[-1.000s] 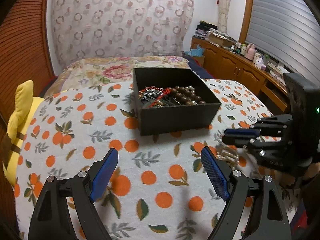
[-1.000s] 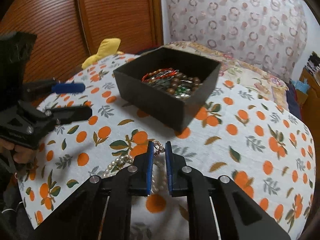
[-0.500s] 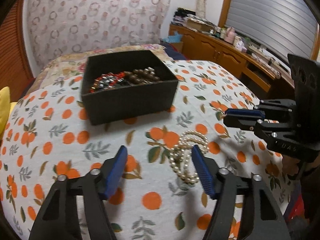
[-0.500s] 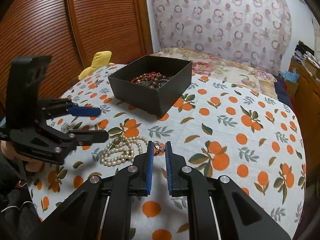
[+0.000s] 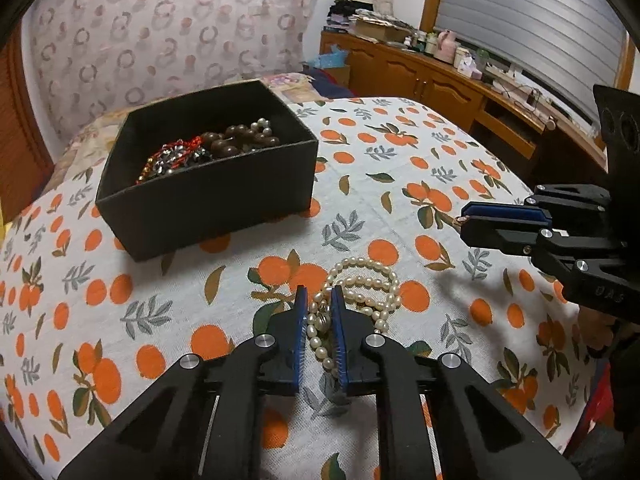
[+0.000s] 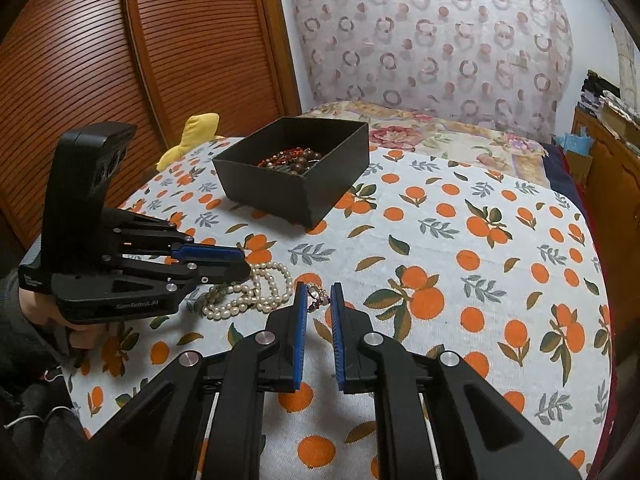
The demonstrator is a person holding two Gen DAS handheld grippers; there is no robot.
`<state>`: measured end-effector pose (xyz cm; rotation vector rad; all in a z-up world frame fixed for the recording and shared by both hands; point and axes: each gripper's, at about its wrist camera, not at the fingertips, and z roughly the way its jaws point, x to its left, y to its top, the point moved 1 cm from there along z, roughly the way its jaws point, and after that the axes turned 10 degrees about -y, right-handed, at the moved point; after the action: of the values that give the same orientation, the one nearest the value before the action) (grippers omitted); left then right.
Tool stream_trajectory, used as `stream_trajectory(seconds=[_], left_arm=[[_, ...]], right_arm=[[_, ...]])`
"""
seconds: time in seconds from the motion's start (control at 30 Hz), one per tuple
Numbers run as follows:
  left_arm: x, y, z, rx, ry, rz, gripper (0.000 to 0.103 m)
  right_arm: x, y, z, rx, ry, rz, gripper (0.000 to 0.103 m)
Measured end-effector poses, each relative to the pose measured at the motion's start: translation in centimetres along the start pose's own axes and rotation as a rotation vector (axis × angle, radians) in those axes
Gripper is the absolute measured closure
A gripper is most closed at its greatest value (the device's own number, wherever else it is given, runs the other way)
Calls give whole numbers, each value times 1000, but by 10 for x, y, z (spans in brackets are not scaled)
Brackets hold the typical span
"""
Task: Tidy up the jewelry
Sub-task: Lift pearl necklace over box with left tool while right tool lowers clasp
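Note:
A white pearl necklace (image 5: pixel 362 286) lies coiled on the orange-print tablecloth (image 5: pixel 140 312). My left gripper (image 5: pixel 319 300) is shut on the near strands of it. It also shows in the right wrist view (image 6: pixel 256 286), with the left gripper (image 6: pixel 236 260) on it. My right gripper (image 6: pixel 319 296) is shut on a small reddish metal trinket (image 6: pixel 316 298) beside the pearls, held just above the cloth; it shows in the left wrist view (image 5: pixel 464 222). A black box (image 5: pixel 208 184) with beads and bracelets stands behind.
A yellow soft toy (image 6: pixel 192 136) lies at the table's far left edge. Wooden slatted doors (image 6: pixel 120 60) stand to the left, a cluttered wooden sideboard (image 5: pixel 440 80) to the right. A patterned curtain (image 6: pixel 420 32) hangs behind the table.
My left gripper has moved right from the box to the pearl necklace and has closed on its strands. My right gripper has pulled back from the pearls with the small trinket between its fingers.

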<state>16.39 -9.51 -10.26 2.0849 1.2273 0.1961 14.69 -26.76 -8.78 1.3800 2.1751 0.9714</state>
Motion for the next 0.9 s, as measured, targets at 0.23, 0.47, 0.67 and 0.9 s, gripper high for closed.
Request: stream_trajectory(seconds=[0.23, 0.47, 0.67, 0.9], left_arm=[[0, 1, -11, -17, -10, -5, 99], [1, 11, -44, -100, -25, -18, 99], [0, 30, -72, -177, -14, -9, 99], [-1, 62, -106, -265, 8, 13, 99]], right_arm=[[-1, -3, 0, 2, -1, 0, 90], [8, 4, -6, -17, -3, -13, 90], [16, 21, -17, -59, 3, -23, 90], [22, 49, -29, -109, 19, -35, 90]])
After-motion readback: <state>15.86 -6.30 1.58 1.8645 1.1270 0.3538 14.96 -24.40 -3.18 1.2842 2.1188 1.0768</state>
